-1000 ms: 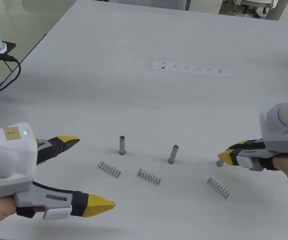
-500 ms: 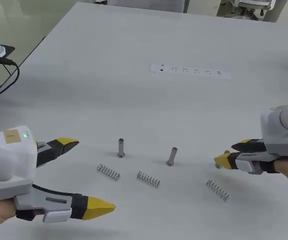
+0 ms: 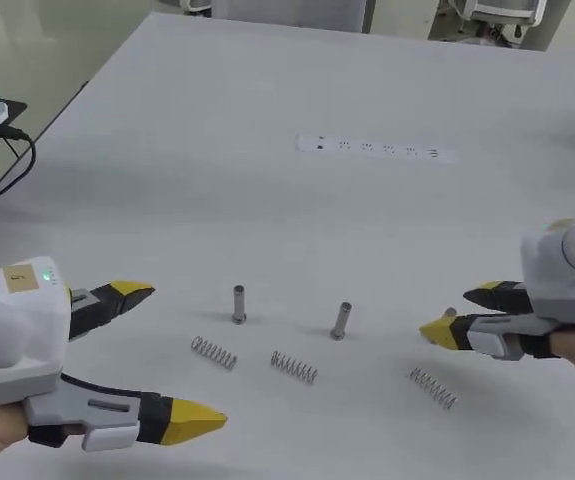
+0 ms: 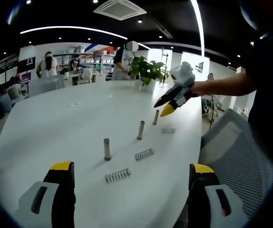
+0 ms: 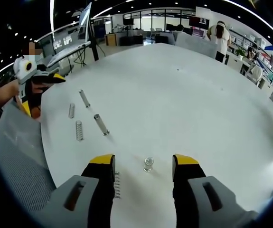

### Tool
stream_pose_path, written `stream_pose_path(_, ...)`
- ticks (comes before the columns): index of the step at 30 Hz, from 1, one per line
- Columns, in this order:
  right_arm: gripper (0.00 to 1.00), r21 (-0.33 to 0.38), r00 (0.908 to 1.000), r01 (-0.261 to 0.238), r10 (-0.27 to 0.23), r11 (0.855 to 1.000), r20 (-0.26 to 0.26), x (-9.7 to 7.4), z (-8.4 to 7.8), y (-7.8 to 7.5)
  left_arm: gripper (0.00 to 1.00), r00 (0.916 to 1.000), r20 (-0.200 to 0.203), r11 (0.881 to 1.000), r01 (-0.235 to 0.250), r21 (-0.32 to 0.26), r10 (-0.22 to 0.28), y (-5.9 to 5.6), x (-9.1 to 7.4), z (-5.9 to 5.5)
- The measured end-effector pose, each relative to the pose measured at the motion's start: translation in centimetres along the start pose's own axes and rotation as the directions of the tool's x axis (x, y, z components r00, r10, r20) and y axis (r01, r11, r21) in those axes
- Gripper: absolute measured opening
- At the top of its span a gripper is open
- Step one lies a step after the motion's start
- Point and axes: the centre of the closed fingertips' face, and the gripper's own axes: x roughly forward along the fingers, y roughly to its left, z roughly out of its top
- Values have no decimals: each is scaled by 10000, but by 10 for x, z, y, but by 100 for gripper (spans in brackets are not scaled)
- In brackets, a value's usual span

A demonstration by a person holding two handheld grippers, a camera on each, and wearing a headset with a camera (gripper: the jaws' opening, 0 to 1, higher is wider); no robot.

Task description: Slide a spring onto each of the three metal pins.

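Three short grey metal pins stand upright in a row near the front of the white worktop (image 3: 267, 220), and none carries a spring yet. The left pin (image 3: 238, 303) has the left coiled wire spring (image 3: 213, 352) lying flat at its seven o'clock. The middle pin (image 3: 341, 320) has the middle spring (image 3: 294, 367) at its seven o'clock as well. The right pin (image 3: 451, 316) has the right spring (image 3: 433, 388) at about its six o'clock.

The yellow-tipped right claw (image 3: 455, 312) is spread and empty, with a jaw on either side of the right pin. In the right gripper view that pin (image 5: 148, 164) stands just ahead, between the jaws. Its spring (image 5: 117, 184) lies beside the jaw at the pin's eight o'clock. The yellow-tipped left claw (image 3: 172, 352) is also spread wide and holds nothing. It hangs at nine o'clock of the left spring, near it but apart.

The step in hand appears to be dealing with the right pin first. To do it well, I would have one claw steady the pin low on its shaft, leaving the top free. The other claw should pinch the spring lightly across the coils near one end, so the wire does not crush or flick away. Line the spring's open end up with the pin's axis before lowering it, then let go only once a few coils are over the tip.
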Motion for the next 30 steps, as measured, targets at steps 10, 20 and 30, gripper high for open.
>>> stream_pose_path(10, 51, -302, 9996, 33, -25, 9995, 267, -9, 4, 4, 98, 10000, 58, 9999, 30, 109, -31, 3, 3, 6)
stream_pose_path(20, 53, -696, 9994, 15, 9, 9976, 343, -22, 4, 9, 98, 10000, 40, 9996, 70, 257, -71, 6, 5, 8)
stream_pose_path(30, 51, -713, 9998, 62, -48, 9974, 192, -33, -10, 11, 97, 10000, 43, 9997, 56, 258, -57, 8, 6, 9)
